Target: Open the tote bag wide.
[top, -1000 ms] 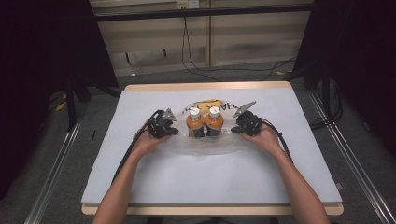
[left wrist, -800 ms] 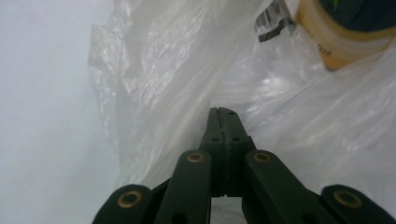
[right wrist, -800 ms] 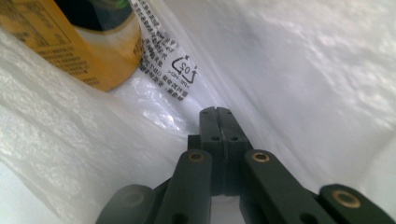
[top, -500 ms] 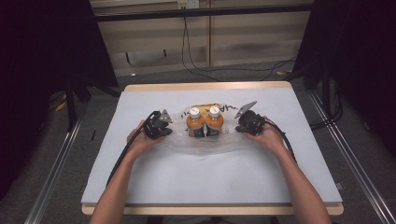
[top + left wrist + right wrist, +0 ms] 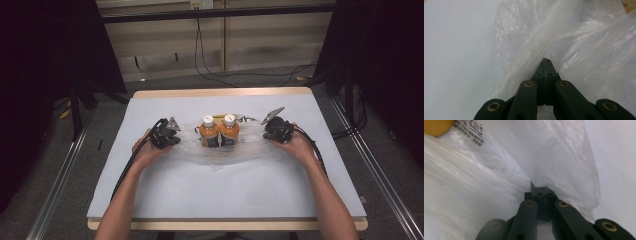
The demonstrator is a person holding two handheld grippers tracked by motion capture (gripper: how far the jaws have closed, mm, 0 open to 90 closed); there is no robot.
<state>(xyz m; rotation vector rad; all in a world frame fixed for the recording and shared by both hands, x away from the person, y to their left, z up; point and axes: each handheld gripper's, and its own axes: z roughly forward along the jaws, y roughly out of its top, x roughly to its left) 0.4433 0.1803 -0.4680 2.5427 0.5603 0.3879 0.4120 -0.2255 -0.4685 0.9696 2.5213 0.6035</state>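
Two orange-filled bottles (image 5: pixel 220 132) with white caps stand side by side in the middle of the white table (image 5: pixel 225 200), inside a clear plastic bag (image 5: pixel 235 152) spread flat around them. My left gripper (image 5: pixel 172 134) is shut on the bag's left edge; in the left gripper view its jaws are closed on a fold of the film (image 5: pixel 536 50). On the other side, my right gripper (image 5: pixel 267 131) is shut on the bag's right edge, with the film (image 5: pixel 564 157) draped over its closed jaws. A corner of an orange bottle (image 5: pixel 436 126) shows at the top left of the right gripper view.
Black cables trail from both grippers along the person's forearms. Beyond the table's far edge lie floor cables (image 5: pixel 235 75) and a wall. Metal rails (image 5: pixel 60 180) run along both sides of the table.
Both grippers have moved outward, away from the bottles, drawing the bag's edges wider to left and right. The bottles stay where they were.
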